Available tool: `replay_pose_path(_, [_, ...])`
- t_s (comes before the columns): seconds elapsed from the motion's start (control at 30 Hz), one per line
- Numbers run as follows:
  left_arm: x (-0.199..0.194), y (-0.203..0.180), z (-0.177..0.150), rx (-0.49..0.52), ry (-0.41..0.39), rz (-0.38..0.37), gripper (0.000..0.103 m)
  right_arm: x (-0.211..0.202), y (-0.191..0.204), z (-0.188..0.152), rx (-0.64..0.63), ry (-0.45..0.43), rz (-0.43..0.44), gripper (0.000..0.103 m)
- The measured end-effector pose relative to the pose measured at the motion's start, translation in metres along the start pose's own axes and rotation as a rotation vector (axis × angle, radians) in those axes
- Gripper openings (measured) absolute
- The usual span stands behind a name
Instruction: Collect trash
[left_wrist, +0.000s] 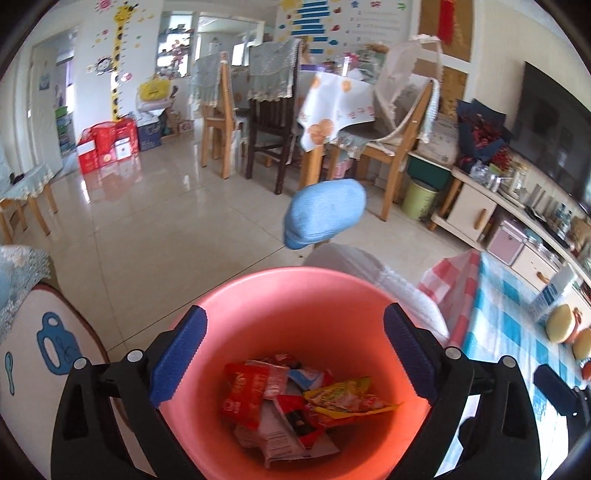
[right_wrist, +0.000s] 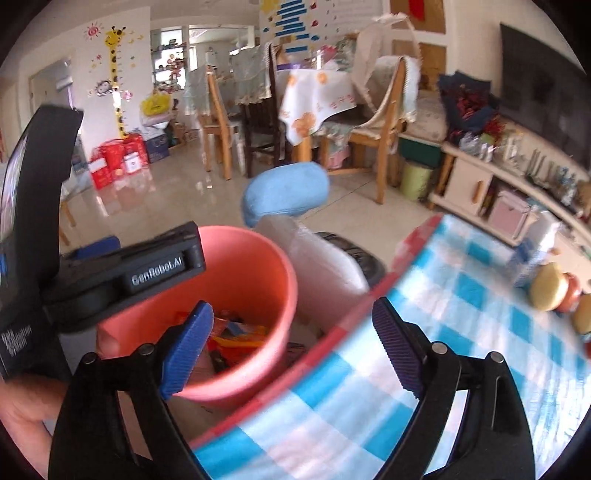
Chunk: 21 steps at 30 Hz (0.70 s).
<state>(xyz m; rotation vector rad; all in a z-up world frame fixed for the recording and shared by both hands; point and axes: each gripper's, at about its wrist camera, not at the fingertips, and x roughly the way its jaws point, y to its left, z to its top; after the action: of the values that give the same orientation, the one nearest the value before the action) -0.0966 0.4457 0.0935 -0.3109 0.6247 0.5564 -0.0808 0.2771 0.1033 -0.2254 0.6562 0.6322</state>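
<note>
Several crumpled snack wrappers (left_wrist: 295, 402) lie heaped at the bottom of the pink bucket (left_wrist: 258, 295), which fills the lower middle of the left wrist view. Directly above them the left gripper (left_wrist: 295, 354) stands with its jaws spread wide and nothing between them; the right gripper (right_wrist: 291, 350) is likewise released and empty, straddling the bucket's rim and the red edge of the checked tablecloth (right_wrist: 461, 295). By my reading the drop-off step is done, and the next move calls for turning back to the table to look for whatever rubbish is left and closing on one piece. Only the left view looks straight down into the bucket and shows the wrappers plainly; from the right they are a sliver in the lower left middle. Only the right view shows the left tool's black body and the hand (right_wrist: 26, 413) holding it at the left edge
</note>
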Motion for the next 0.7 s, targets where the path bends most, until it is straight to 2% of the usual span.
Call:
replay_pose_path(0.23, [-0.016,-0.047,-0.009,0.107,-0.026,-0.058,0.097,-0.032,-0.032,-0.027,-0.031,-0.009,-0.150,0.091])
replay_pose_path(0.33, [-0.023,-0.067,-0.016,0.134,-0.027,-0.089,0.097,-0.045,-0.052,-0.038,-0.002,-0.009,-0.181,0.091])
replay_pose_path(0.43, [-0.031,-0.085,-0.022,0.156,-0.026,-0.153,0.097,-0.059,-0.071,-0.051,0.030,-0.011,-0.221,0.091])
replay_pose_path(0.7, [-0.057,-0.128,-0.046,0.210,-0.035,-0.243,0.097,-0.102,-0.113,-0.086,0.118,-0.011,-0.319,0.091])
